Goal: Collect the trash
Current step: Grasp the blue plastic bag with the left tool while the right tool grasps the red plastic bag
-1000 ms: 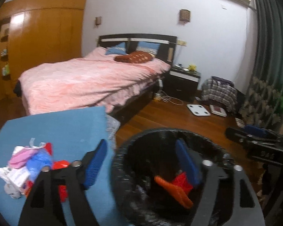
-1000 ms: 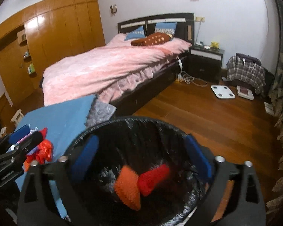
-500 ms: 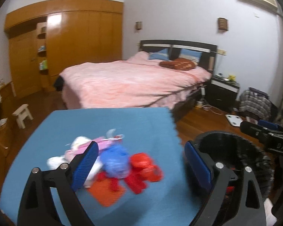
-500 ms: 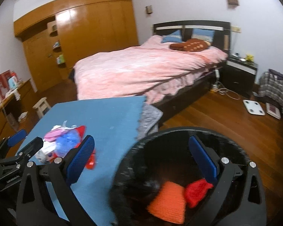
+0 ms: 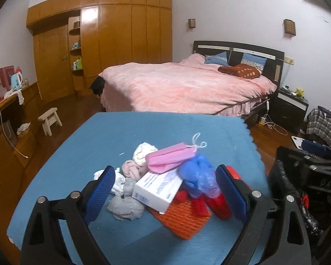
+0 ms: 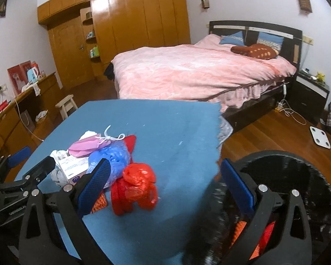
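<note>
Left gripper (image 5: 165, 190) jaws spread wide, nothing held, hovering over the trash pile (image 5: 165, 183) on the blue table (image 5: 156, 132); the jaws bracket the white box (image 5: 154, 190) and blue plastic bag (image 5: 198, 178), so closing here likely pinches several pieces at once and some drop on the way to the bin.

Right gripper (image 6: 165, 183) also released and empty; red plastic bag (image 6: 134, 192) sits between its pads, just apart from the pile; thin film is likely to slip or tear if only a fold gets caught.

Pink mask (image 5: 172, 159) lies on top of the box, loops loose; lifting the box first would probably tip it off; orange mesh piece (image 5: 183, 218) is pinned under box and red items, so dragging it would scatter the rest.

Black-lined bin (image 6: 298, 176) stands off the table's right edge, already holding orange and red pieces; both grippers sit close together over the pile, so there is collision risk if both close in at once; items near the table edge could fall to the wood floor (image 6: 264, 132).
</note>
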`<state>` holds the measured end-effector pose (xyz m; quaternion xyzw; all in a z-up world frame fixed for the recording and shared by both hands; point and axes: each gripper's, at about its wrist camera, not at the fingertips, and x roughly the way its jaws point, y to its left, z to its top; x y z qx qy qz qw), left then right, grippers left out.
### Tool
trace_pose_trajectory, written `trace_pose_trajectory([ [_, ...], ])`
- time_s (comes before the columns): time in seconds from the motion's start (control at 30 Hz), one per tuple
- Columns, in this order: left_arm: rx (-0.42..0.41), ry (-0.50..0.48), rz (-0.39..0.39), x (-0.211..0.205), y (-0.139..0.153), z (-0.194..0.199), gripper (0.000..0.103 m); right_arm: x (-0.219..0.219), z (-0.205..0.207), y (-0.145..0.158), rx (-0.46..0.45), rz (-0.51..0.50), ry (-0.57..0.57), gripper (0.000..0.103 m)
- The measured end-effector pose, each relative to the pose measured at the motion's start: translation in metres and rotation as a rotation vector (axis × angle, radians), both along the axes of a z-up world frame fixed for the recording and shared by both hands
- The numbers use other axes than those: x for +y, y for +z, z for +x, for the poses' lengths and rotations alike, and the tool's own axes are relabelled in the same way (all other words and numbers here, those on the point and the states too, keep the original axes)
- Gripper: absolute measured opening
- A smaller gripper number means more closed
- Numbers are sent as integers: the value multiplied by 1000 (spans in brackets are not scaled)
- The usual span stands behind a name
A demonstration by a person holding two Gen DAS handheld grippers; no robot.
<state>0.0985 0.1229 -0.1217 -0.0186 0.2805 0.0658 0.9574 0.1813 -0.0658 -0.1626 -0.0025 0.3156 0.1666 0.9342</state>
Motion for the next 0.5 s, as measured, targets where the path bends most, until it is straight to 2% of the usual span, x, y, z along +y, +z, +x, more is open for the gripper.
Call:
trace_pose_trajectory([
  [0.07, 2, 7, -1, 5, -4, 1, 90, 9, 4, -8, 11, -3, 5, 95],
  [0.2, 8, 12, -5, 13, -11, 5, 89, 25, 16, -29, 56, -18, 13, 83],
  [0.5, 23, 3, -23, 21, -22, 13, 86, 46, 36, -70, 148, -51, 33, 69],
])
